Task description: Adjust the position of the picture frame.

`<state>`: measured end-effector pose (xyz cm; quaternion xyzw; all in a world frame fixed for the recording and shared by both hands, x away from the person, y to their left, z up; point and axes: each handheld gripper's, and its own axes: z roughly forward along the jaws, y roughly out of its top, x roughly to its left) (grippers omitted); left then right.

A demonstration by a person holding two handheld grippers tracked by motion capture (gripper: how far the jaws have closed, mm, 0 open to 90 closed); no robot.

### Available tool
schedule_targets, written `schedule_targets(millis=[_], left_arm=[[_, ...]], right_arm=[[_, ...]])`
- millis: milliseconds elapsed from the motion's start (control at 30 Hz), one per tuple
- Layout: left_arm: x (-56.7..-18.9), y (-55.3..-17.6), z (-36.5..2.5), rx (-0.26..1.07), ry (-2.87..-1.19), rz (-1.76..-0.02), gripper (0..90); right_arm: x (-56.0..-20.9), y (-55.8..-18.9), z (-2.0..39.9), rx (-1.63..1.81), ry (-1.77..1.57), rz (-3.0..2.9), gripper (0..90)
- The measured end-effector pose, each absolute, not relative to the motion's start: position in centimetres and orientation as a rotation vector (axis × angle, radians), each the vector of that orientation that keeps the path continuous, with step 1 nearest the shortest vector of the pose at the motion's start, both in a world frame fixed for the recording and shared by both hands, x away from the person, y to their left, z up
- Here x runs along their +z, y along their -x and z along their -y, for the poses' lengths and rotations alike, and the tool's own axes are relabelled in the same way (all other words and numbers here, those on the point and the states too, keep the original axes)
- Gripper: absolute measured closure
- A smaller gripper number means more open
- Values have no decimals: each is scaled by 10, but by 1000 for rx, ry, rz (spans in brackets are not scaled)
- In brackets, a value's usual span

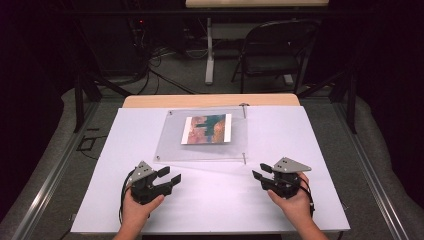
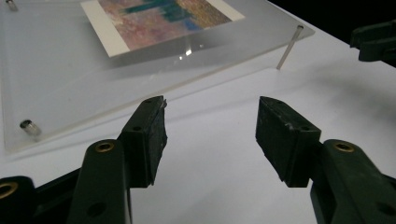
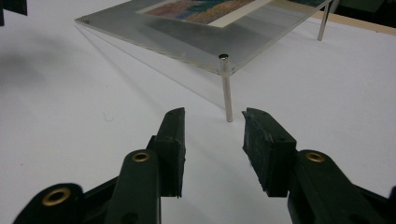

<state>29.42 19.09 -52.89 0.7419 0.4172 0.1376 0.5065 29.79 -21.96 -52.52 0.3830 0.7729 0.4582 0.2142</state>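
So the thing everyone's watching is the clear acrylic frame with a colourful picture sandwiched in it, sitting in the middle of the white table toward its far edge. It isn't lying flat: it's propped on thin metal standoff pins, and from the right gripper view the pin at the near right corner stands upright under the plate with a small cap on top. The near left corner of the frame seems to sit much lower, with a short stud there.

Working out from the frame: the left gripper hangs just short of the frame's near left corner, jaws spread, nothing between them. The right gripper sits just off the near right corner, jaws also apart and empty, lined up pretty much on that tall pin.

My read: this is the approach step, nothing grabbed yet. Next move probably calls for the right gripper to ease forward and pinch either that pin or the plate's edge, while the left steadies its own corner. Acrylic is slick and the pins are skinny, so a square, gentle grip looks like the safe bet
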Motion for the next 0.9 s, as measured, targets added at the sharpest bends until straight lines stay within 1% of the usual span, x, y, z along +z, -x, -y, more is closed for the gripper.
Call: schedule_targets(millis=[33, 100, 200, 267, 433, 733, 900], left_arm=[[-524, -298, -189, 325, -1779, -1010, 447], [-520, -303, -187, 313, -1765, -1004, 477], [-516, -308, -183, 303, -1768, -1015, 479], [-511, -317, -178, 312, -1749, -1016, 449], [-508, -327, -172, 323, -1739, -1017, 438], [-516, -338, -167, 310, -1757, -1056, 573], [-528, -339, -166, 288, -1769, -1059, 647]], right_arm=[[-524, -303, 219, 1262, -1065, -2153, 612], [-522, -309, 217, 1255, -1055, -2162, 614], [-519, -316, 215, 1263, -1050, -2158, 613], [-513, -326, 212, 1279, -1058, -2144, 609], [-509, -336, 212, 1295, -1062, -2118, 611], [-522, -345, 221, 1317, -1095, -2092, 640], [-533, -347, 222, 1297, -1110, -2116, 661]])
